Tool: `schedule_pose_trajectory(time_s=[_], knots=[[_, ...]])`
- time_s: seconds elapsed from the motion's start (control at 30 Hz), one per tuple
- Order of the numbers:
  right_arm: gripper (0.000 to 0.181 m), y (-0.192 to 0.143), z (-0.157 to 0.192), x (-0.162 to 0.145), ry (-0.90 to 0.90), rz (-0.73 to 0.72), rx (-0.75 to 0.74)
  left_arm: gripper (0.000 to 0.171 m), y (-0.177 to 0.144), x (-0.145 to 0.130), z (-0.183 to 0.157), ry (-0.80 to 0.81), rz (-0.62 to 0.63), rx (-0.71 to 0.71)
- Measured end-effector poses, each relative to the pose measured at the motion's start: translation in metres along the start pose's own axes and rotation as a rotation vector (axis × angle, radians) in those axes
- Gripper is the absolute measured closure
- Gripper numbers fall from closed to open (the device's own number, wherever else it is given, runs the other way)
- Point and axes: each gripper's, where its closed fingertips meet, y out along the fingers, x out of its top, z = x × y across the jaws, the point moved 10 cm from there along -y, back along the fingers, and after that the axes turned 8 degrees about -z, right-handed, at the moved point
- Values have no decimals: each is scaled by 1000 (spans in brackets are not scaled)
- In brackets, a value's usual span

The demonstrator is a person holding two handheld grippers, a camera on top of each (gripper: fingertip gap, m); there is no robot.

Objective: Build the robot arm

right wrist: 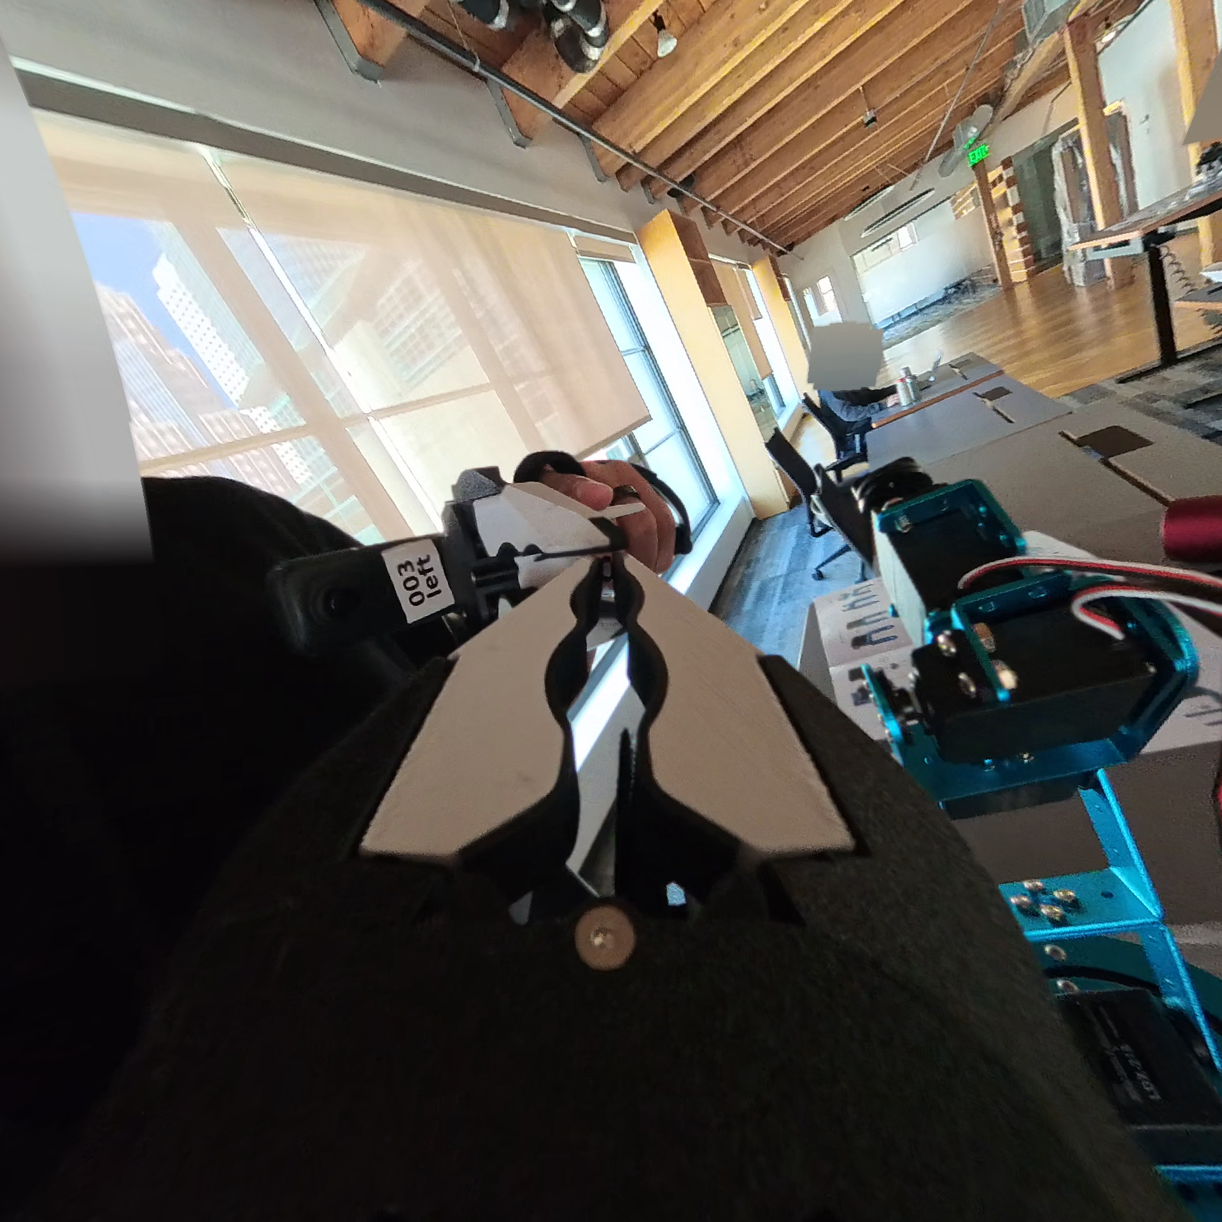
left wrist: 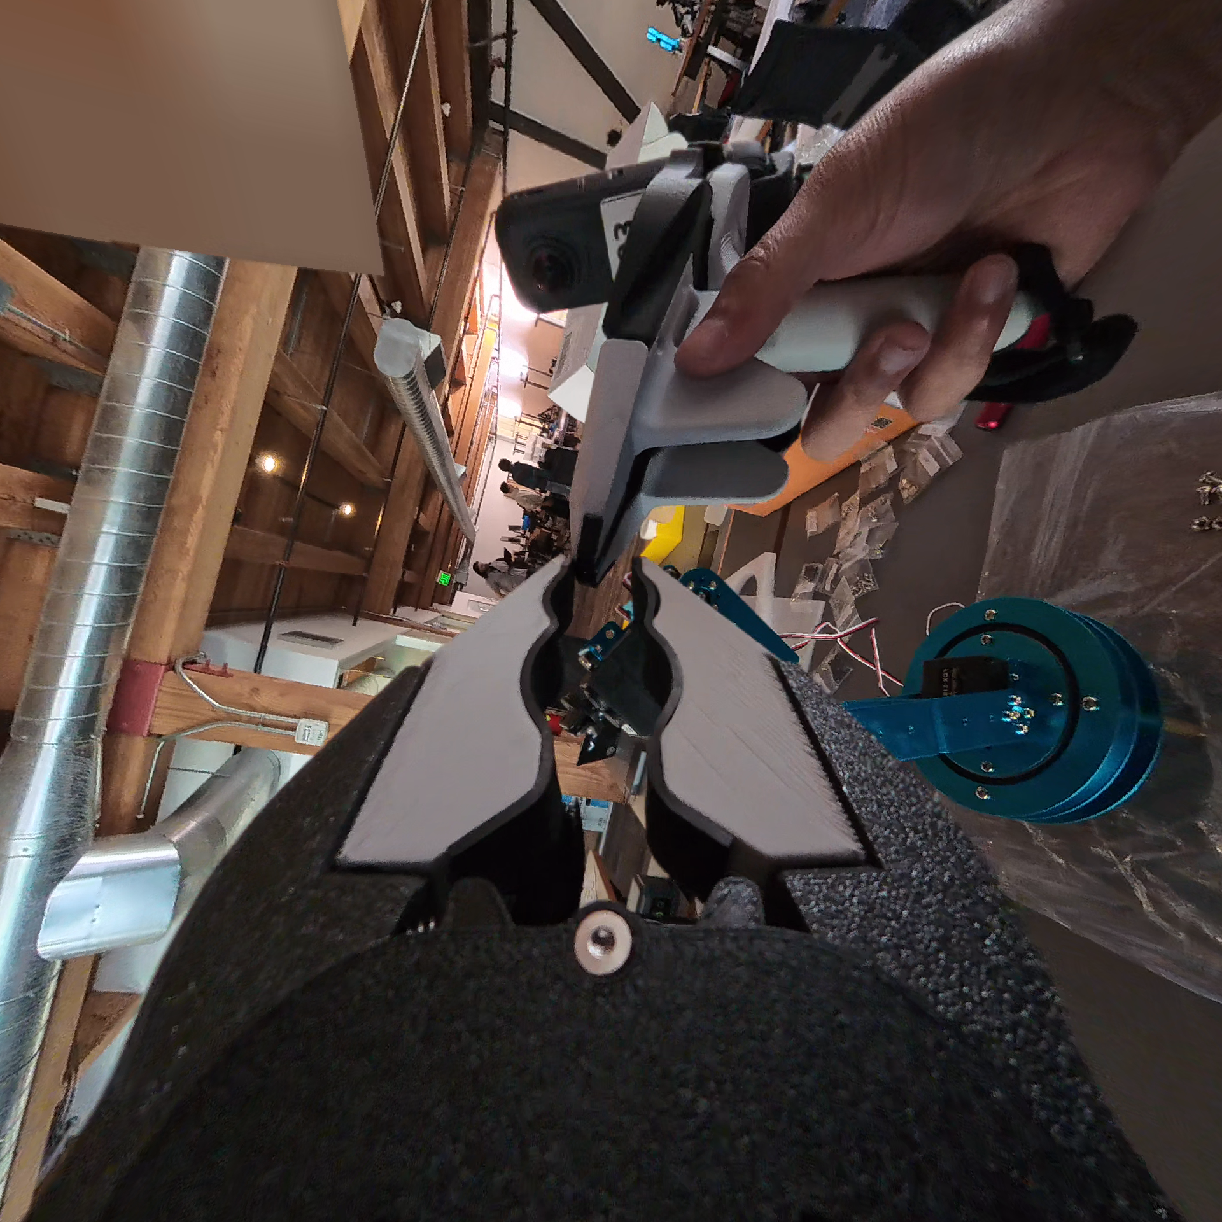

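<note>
Over on the left of the left wrist view, a silver duct (left wrist: pixel 99 529) is seen running along the wooden beams, nothing fancy. Dead centre, the left gripper (left wrist: pixel 600 582) is held with its fingers a bit apart and nothing is gripped between them. The tips of the right gripper (left wrist: pixel 590 555) are poked down right at that gap, and its handle is wrapped by a hand (left wrist: pixel 926 218). Further right, a blue round base (left wrist: pixel 1031 714) is parked on a plastic sheet (left wrist: pixel 1111 502) on the counter (left wrist: pixel 1124 1091).

From the right wrist view, the right gripper's fingers are pressed almost together, only a thin slit is left. Whether something tiny is pinched there can't be told. Off to the right, a blue bracket (right wrist: pixel 1031 760) with a black servo is seen near it, with red and white wires (right wrist: pixel 1071 572) looped above.
</note>
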Motion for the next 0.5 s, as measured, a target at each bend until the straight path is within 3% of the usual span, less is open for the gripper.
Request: schedule_pose_trajectory(time_s=[0.07, 0.5], knots=[[180, 0, 5, -1, -32, 21, -20, 164, -2, 1, 1, 5, -6, 6], [179, 2, 15, 1, -184, 23, -176, 164, 1, -2, -2, 66, -4, 79]])
